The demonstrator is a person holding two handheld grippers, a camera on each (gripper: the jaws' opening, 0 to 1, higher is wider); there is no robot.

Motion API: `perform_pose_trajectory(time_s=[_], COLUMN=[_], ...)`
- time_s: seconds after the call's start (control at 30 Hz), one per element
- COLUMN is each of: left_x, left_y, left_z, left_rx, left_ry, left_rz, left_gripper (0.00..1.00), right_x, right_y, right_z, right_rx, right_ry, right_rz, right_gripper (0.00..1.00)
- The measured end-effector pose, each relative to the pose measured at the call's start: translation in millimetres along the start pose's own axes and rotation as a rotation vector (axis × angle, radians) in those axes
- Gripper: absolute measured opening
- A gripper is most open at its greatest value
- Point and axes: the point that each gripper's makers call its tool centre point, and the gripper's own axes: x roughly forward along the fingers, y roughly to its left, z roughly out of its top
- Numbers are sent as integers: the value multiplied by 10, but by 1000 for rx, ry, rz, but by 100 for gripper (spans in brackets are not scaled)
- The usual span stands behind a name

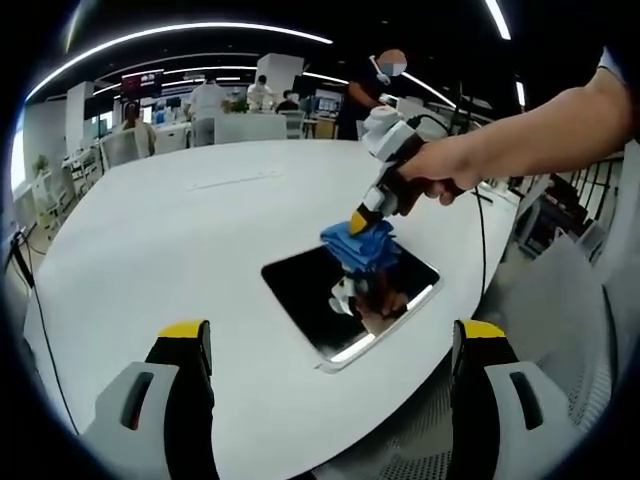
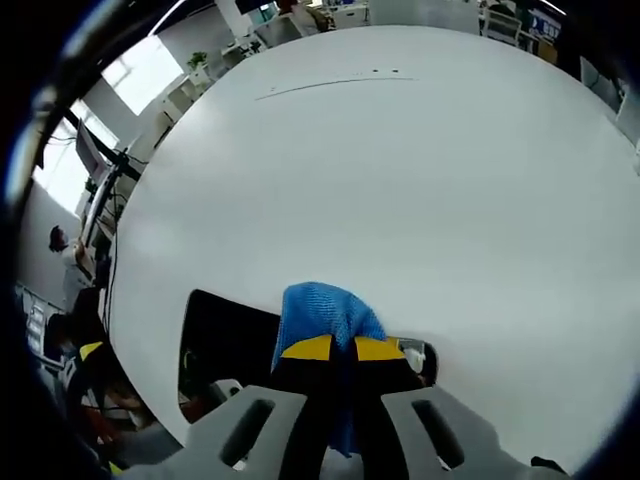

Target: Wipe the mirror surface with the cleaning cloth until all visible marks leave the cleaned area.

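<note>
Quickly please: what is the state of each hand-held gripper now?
Left hand-held gripper: open, holding nothing.
Right hand-held gripper: closed on the blue cloth, over the mirror.

You have a wide white table [image 1: 150, 250] before you; the dark mirror [image 1: 320, 295] lies flat near its edge

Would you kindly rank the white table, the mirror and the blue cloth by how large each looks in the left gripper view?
1. White table, by far the largest.
2. Mirror, lying flat on the table.
3. Blue cloth, bunched in the right gripper on the mirror.
All three sit at similar depth, so the ranking seems safe.
</note>
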Motion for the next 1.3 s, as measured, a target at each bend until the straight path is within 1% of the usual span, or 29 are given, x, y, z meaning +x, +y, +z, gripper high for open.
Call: perform_pose_trajectory(time_s=[0.13,0.3,0.37,0.4,0.63,0.8,0.87,1.1,1.13,1.17,1.3], left_x=[-2,-1,-4,-4,-9,-7,-4,-25,-30,-32,-39], left_y=[-5,-11,-12,-11,1,-50,-57,-29,-26,-17,9], left_z=[18,5,11,14,26,26,-1,43,45,48,56], left_rx=[-1,1,2,3,2,3,4,10,8,6,4], left_ry=[-5,-3,-5,-6,-11,-6,9,-17,-18,-21,-33], left_rz=[3,1,0,0,8,-2,-3,7,9,14,27], left_gripper=[99,99,99,99,99,99,99,99,99,99,99], right_x=[-9,-19,-18,-23,-12,-44,-54,-82,-87,-92,-161], right_y=[-34,-34,-34,-38,-39,-22,-14,3,8,17,47], right_z=[-4,-14,-19,-29,-83,-162,-196,-290,-310,-328,-437], right_rx=[18,21,35,60,66,78,78,91,68,63,73], right_ry=[0,-5,-10,-12,-11,-9,-10,-15,-18,-17,-24], right_rz=[-10,-20,-16,-12,-15,-19,-20,-23,-30,-34,-29], right_gripper=[0,0,0,0,0,0,0,0,0,0,0])
